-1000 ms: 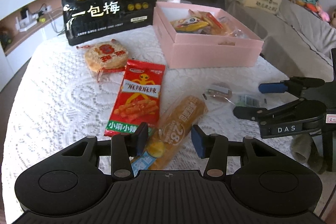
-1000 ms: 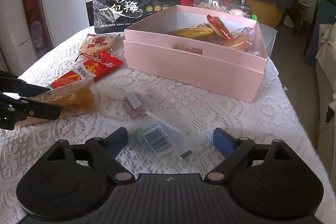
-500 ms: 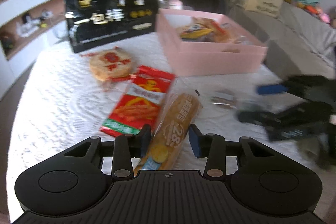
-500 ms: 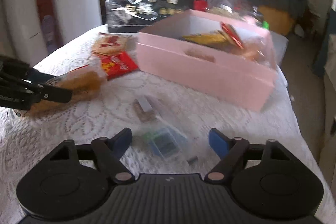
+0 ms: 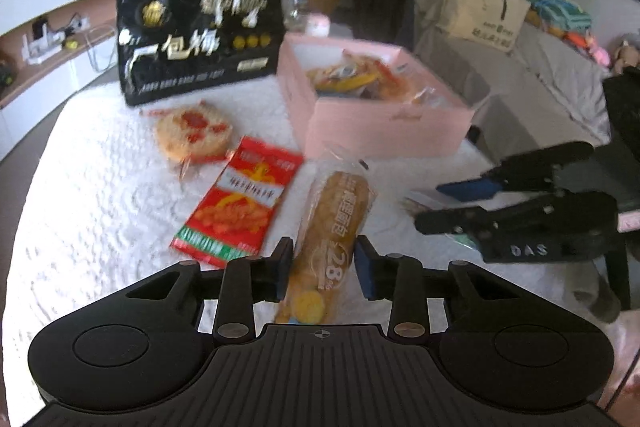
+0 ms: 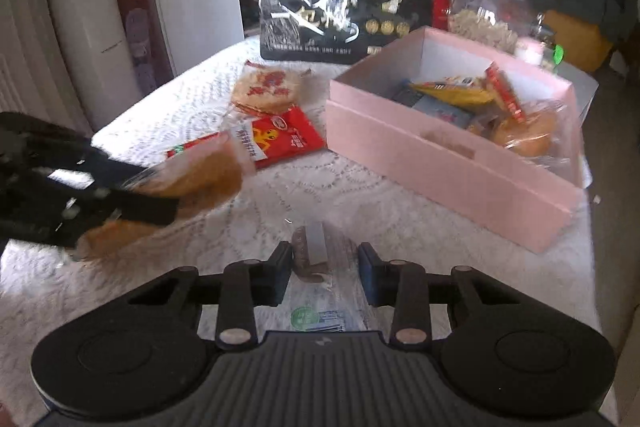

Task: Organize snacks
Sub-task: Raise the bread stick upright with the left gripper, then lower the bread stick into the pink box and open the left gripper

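My left gripper point(image 5: 323, 269) is shut on a long orange bread packet point(image 5: 334, 223) and holds it off the white lace cloth; the packet also shows in the right wrist view point(image 6: 188, 183). My right gripper point(image 6: 325, 273) is closed around a clear packet point(image 6: 316, 267) with a brown snack and a green label. The pink box point(image 5: 384, 123) with several snacks inside stands ahead, also in the right wrist view point(image 6: 452, 151). A red spicy-stick packet point(image 5: 240, 203) and a round rice cracker packet point(image 5: 192, 131) lie on the cloth.
A big black plum bag point(image 5: 196, 35) stands upright behind the loose snacks. A glass jar point(image 6: 492, 11) stands behind the box. A sofa with bags point(image 5: 520, 39) is beyond the table's right edge. The right gripper shows at the right of the left wrist view point(image 5: 516, 215).
My left gripper closed on the bread packet and lifted it. My right gripper moved forward and closed over the clear packet.
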`<state>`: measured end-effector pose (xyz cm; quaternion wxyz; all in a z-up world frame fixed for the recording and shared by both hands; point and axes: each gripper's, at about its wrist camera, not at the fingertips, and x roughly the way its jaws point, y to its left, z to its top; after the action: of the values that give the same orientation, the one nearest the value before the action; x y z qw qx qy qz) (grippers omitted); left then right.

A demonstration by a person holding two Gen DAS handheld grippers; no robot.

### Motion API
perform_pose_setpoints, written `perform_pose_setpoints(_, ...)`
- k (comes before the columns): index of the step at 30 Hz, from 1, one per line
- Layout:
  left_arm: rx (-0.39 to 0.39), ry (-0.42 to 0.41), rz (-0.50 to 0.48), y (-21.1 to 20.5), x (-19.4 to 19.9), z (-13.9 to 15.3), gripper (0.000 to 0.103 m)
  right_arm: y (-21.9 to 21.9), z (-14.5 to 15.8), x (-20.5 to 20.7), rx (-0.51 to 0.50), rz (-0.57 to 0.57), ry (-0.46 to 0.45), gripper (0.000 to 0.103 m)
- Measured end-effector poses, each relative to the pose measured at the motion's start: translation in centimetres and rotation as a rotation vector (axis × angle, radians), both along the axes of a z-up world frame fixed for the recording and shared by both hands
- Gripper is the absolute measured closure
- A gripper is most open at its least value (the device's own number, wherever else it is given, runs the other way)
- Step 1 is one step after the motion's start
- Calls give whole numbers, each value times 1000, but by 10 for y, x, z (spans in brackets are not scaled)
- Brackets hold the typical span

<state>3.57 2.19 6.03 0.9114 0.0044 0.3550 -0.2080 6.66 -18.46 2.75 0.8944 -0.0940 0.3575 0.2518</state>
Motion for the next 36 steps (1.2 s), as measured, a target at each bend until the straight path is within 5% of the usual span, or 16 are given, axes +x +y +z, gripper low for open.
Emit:
perform_pose_setpoints(9, -64, -226, -35, -30, 17, 107, 71, -43, 111, -13, 79, -129, -219, 68)
perform_pose_setpoints(14, -141, -332, -35, -51, 63, 162, 71, -61, 184, 17, 138, -222, -344, 68)
perform_pose_setpoints(17, -155, -356, -59, -65, 90, 172, 71, -75, 202, 42, 172, -284, -365, 68)
perform_pose_setpoints(22, -275, -243, -95, -80, 151, 148, 69, -85, 190, 82, 193, -324, -332, 68)
perform_pose_setpoints(26, -310, 7, -58, -76, 211, 83, 68, -86, 151, 129, 250, -326, -163, 63)
perform_pose_setpoints(29, -312, 20, -38, -58, 224, 61, 68, -95, 126, 146, 287, -342, -43, 63)
perform_pose_setpoints(36, -236, -24, 29, 5, 185, 39, 68, -91, 103, 146, 216, -378, -45, 57)
